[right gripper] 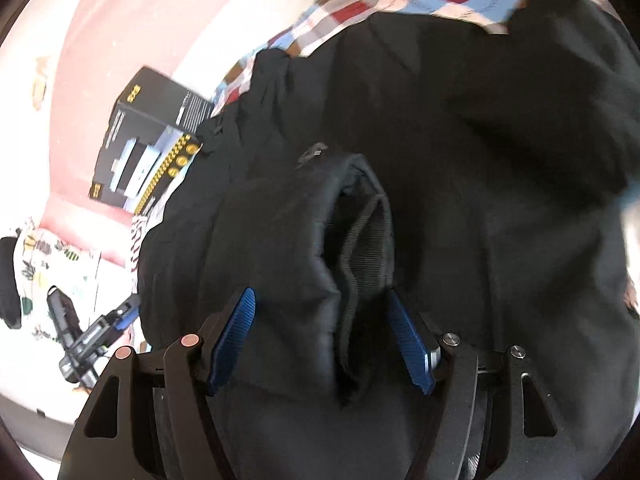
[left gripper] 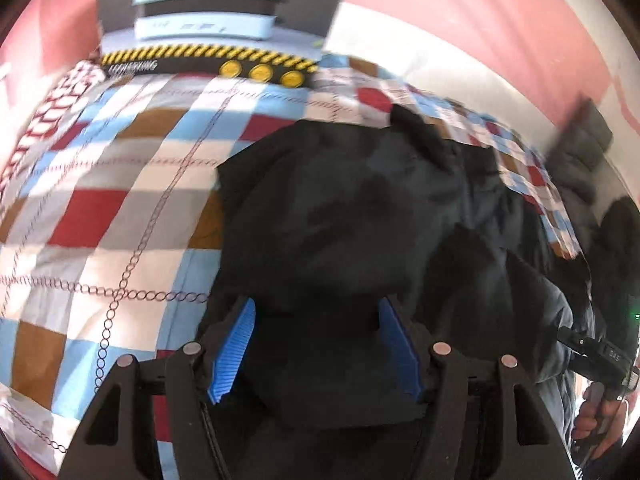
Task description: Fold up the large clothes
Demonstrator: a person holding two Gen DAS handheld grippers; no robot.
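A large black jacket (left gripper: 352, 208) lies bunched on a bed with a checked cover (left gripper: 100, 208). My left gripper (left gripper: 316, 308) is open, its blue pads (left gripper: 236, 348) standing on either side of a fold of the jacket. In the right wrist view the jacket (right gripper: 480, 140) fills most of the frame, with a ribbed cuff or collar (right gripper: 360, 232) in the middle. My right gripper (right gripper: 320, 300) is open, with a thick fold of the jacket between its blue pads (right gripper: 408, 344). The right gripper's handle and hand show at the right edge of the left wrist view (left gripper: 600, 360).
A black printed cardboard box (left gripper: 216, 20) stands on the bed against the pink wall (left gripper: 480, 20); it also shows in the right wrist view (right gripper: 152, 140). A grey garment (left gripper: 580, 148) lies at the bed's far right. A patterned pillow (right gripper: 52, 264) lies at left.
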